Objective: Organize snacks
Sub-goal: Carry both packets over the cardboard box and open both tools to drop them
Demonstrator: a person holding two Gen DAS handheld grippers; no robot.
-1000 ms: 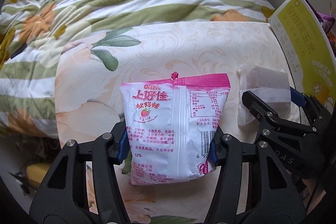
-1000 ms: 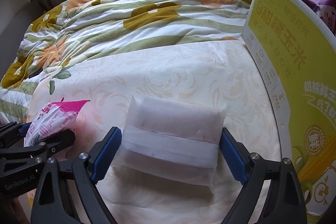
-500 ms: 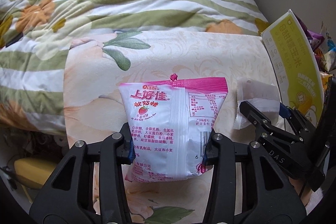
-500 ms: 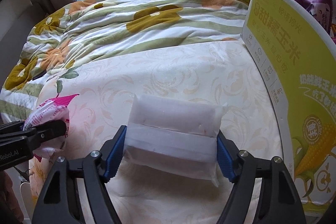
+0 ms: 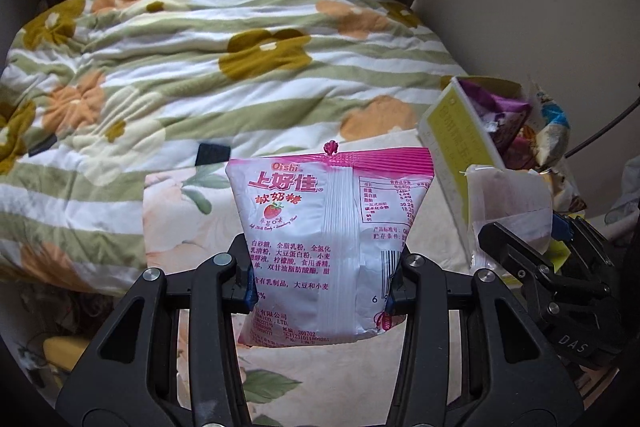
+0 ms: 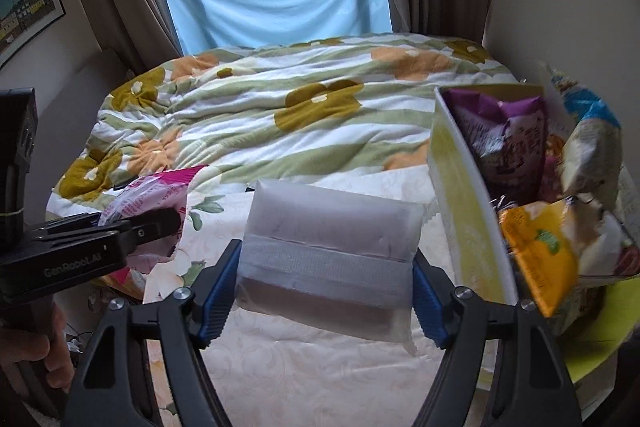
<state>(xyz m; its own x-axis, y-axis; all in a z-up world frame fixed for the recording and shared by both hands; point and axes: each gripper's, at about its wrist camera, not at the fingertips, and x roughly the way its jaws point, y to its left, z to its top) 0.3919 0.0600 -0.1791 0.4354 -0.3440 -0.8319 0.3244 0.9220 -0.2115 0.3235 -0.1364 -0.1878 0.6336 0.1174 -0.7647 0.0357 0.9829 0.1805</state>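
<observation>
Left gripper (image 5: 320,279): clamped on pink bag (image 5: 320,227), held above the bed's (image 5: 400,379) near edge.
Pink bag print: "Oishi", 上好佳, a strawberry.
Right gripper (image 6: 324,291): squeezing white pack (image 6: 332,247), unprinted, held above bed, just left of the box (image 6: 460,211).
Box: yellow, snack bags inside.
Gripper marks: "GenRobot.AI", "DAS".

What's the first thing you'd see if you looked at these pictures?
The pink and white candy bag, pinched in the left gripper right in the middle, above the bed. Next, the cloudy white packet squeezed in the right gripper, beside a yellow box stuffed with snack bags. Behind it all lies a big flowery blanket.
</observation>
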